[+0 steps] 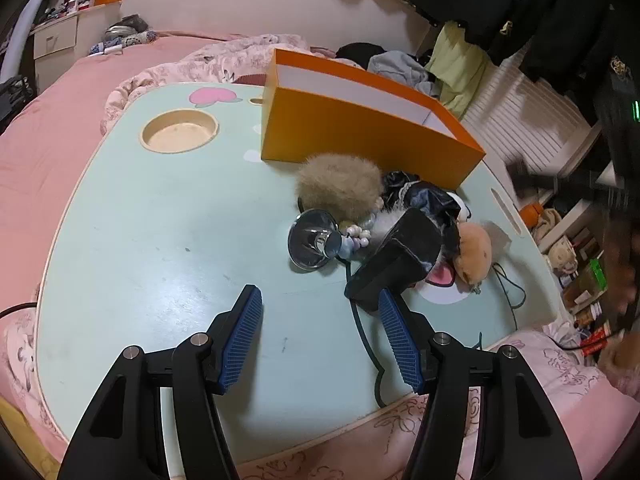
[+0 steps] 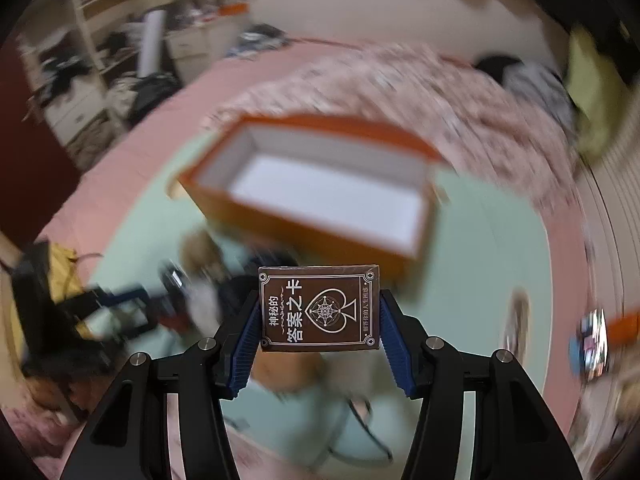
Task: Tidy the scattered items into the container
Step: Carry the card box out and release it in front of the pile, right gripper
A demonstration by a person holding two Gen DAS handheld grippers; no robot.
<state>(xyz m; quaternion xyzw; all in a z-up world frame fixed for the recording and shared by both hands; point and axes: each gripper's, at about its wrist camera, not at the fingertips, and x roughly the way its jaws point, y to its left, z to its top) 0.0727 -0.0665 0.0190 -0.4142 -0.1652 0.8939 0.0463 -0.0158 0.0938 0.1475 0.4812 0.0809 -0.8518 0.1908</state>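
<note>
Right now the right gripper (image 2: 320,312) is clenched on a dark brown card box (image 2: 319,309), its blue pads pressing the box's two short ends. The box lies crosswise between the fingers, long axis running side to side, its printed face turned toward the camera. The writing on it is rotated a quarter turn, so the lines read sideways: large white Chinese characters, 神秘的 in one line and 答案之卡 beside it, then a spade outline with a star pattern inside, and a line of small characters along the right edge too fine to read. A thin white border with round corner marks frames the face.

Beyond the box, blurred, sits the orange container (image 2: 320,184), open at the top with a white inside, its long side slanting across the pale green table (image 2: 480,264).

From the left wrist view, the left gripper (image 1: 316,304) hangs over the table with its fingers apart and nothing between them. Just ahead lies the clutter: a tan fur ball (image 1: 339,186), a shiny metal funnel-shaped piece (image 1: 312,240), some pale beads (image 1: 358,234), a black block (image 1: 400,256), dark shiny cloth (image 1: 420,196) and a brown plush toy (image 1: 474,252). All of it sits just in front of the container's long orange wall.
</note>
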